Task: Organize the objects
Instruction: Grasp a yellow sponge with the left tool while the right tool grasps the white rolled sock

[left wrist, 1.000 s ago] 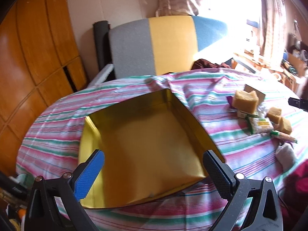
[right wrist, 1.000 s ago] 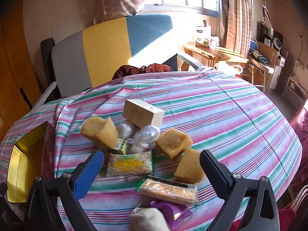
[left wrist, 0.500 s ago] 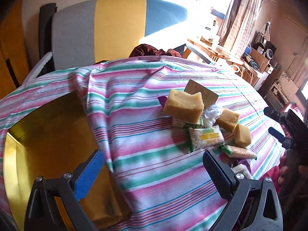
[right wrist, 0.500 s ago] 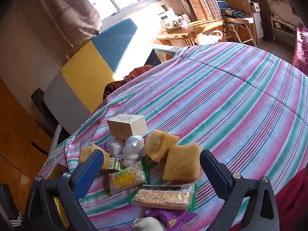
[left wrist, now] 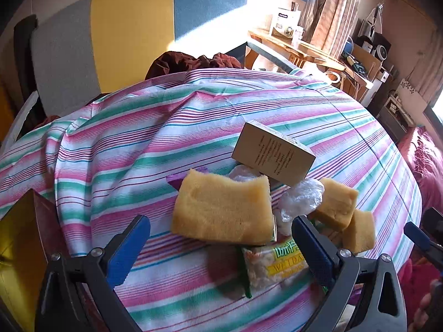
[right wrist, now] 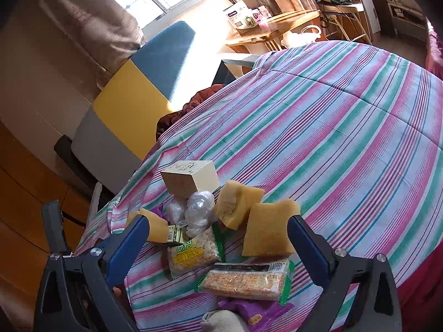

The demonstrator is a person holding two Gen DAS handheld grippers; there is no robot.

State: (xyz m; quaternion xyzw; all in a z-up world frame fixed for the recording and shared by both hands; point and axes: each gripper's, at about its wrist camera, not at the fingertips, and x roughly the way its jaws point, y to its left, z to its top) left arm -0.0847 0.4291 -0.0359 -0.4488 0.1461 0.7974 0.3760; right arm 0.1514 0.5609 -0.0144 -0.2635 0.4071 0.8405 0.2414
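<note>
Above the snack pile (right wrist: 221, 232) — left tongs (left wrist: 221, 238) and right tongs (right wrist: 218, 235) both spread, empty.

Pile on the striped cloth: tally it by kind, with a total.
Yellow sponge pieces: 3
Cardboard box: 1
Clear plastic bundles: 2
Snack packets with green edges: 2
Purple packet: 1
Total: 9 that can be told apart; others are partly hidden.

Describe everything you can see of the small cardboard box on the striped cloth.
The cardboard box is small, tan and rectangular, closed, with fine dark print on its broad side and a paler top. It sits tilted at the far edge of the pile on the striped cloth, its near lower edge propped on the crinkled clear plastic bags. No gripper touches it.
</note>
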